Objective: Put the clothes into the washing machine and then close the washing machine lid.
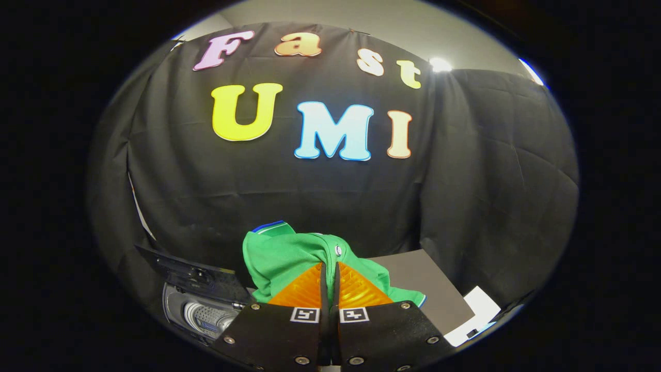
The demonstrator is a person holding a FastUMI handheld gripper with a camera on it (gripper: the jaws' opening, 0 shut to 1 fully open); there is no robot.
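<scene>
one garment is all i carry: my gripper [330,268] has its two fingers pressed nearly together on a fold of the green shirt [289,253], so i judge it clamped on the cloth, which bunches up just ahead of the fingertips and spills off to both sides. the shirt hangs in the air, not yet in the machine.

the washing machine [206,315] sits below and to the left of my fingers, its lid [191,274] tilted up and open, the perforated drum showing inside the opening. the risk i see is the pinch itself: only a small fold seems caught, and if the weight of the loose cloth drags on it, the shirt could slip free and land beside the opening (or drape over the rim, half in). a trailing sleeve or hem could also catch on the raised lid edge as i swing left, or lie across the rim and stop the lid from closing.

for room, the space above the opening looks free, and the lid's edge is the one hard thing close to my path. to the right lies a grey board [423,284] with a white sheet [477,315] beyond it, well apart from the machine.
</scene>
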